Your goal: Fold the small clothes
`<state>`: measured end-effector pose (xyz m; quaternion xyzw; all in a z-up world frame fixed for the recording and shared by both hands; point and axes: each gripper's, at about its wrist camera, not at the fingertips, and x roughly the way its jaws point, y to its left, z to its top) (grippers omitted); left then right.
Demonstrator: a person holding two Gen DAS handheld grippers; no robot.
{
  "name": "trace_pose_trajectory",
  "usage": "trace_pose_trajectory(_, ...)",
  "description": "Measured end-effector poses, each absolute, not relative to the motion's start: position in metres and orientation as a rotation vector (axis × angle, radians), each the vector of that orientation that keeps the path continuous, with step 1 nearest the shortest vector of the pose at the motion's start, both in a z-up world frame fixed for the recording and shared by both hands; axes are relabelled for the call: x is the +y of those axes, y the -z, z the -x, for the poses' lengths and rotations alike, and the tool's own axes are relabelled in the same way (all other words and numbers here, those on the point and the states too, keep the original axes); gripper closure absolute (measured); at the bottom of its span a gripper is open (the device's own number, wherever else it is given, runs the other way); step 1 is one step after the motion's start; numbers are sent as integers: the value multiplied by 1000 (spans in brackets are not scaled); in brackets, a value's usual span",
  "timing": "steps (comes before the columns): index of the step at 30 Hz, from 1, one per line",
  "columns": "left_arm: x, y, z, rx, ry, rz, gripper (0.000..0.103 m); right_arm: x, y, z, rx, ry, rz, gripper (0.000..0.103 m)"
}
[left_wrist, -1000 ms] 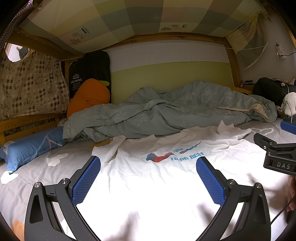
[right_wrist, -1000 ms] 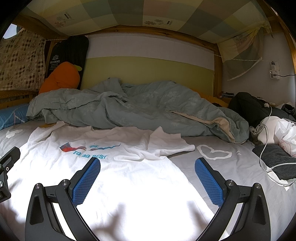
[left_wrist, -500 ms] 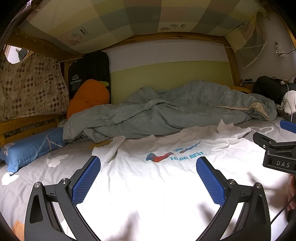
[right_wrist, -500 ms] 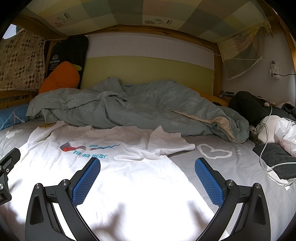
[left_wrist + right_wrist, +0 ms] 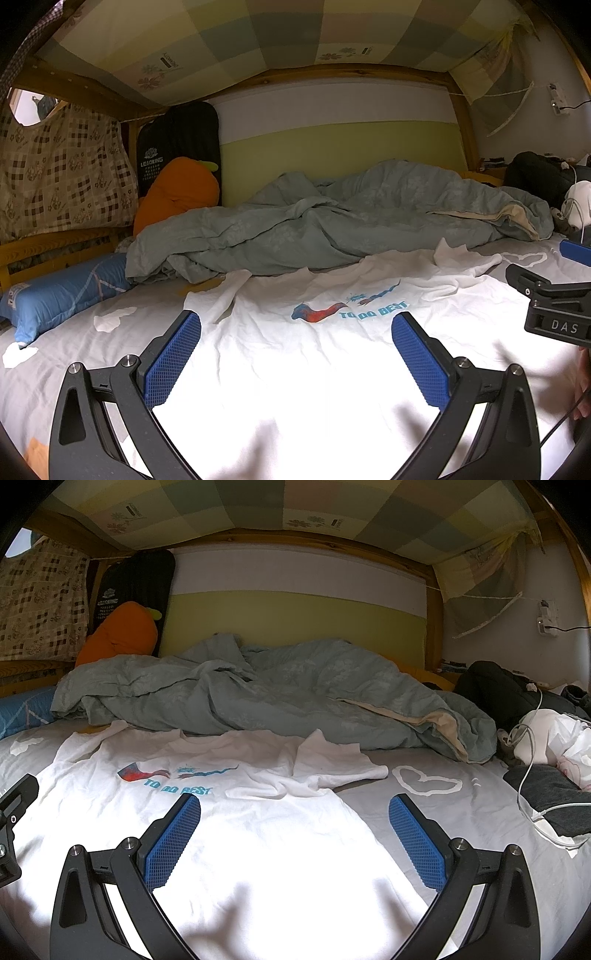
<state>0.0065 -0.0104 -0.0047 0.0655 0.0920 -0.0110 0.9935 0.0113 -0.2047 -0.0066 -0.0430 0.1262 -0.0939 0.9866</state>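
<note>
We see the white T-shirt (image 5: 317,354) spread flat, print up, across the near bedsheet (image 5: 461,812), no fold begun, so we judge everything remains. Our left gripper (image 5: 295,354) and right gripper (image 5: 293,834) hover over it, spread wide, holding nothing. Print reads "TO DO BEST"; far-left black bag (image 5: 173,140) reads "LEAOKING".

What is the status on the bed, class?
Left gripper and right gripper open, empty. White printed cotton T-shirt spread flat, unfolded. Grey-green rumpled duvet bunched at its collar end.

White cloth tee (image 5: 314,354) creased, matt; blue pads (image 5: 173,354) ribbed rubbery; wood frame (image 5: 463,122).
</note>
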Motion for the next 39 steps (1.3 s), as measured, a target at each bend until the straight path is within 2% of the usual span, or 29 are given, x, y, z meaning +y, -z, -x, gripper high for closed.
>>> trace_pose_trajectory(9, -2, 1, 5, 147, 34, -106, 0, -207, 21, -7, 241, 202, 91, 1)
trace_pose_trajectory(18, 11, -4, 23, 128, 13, -61, 0, -217, 4, 10, 206, 172, 37, 1)
trace_pose_trajectory(20, 16, -13, 36, 108, -57, -59, 0, -218, -6, 20, 213, 161, 58, 1)
trace_pose_trajectory(29, 50, -113, 131, -51, -21, -69, 0, -250, -94, 101, 197, 63, 84, 1)
trace_pose_trajectory(35, 67, -105, 169, -16, -21, 26, 0, -302, -90, 153, 357, 30, -128, 1)
trace_pose_trajectory(38, 69, -90, 174, 40, -20, 61, 0, -318, -66, 159, 471, 104, -137, 11)
trace_pose_trajectory(39, 69, -85, 172, 58, -31, 69, 0, -322, -55, 161, 522, 124, -139, 18)
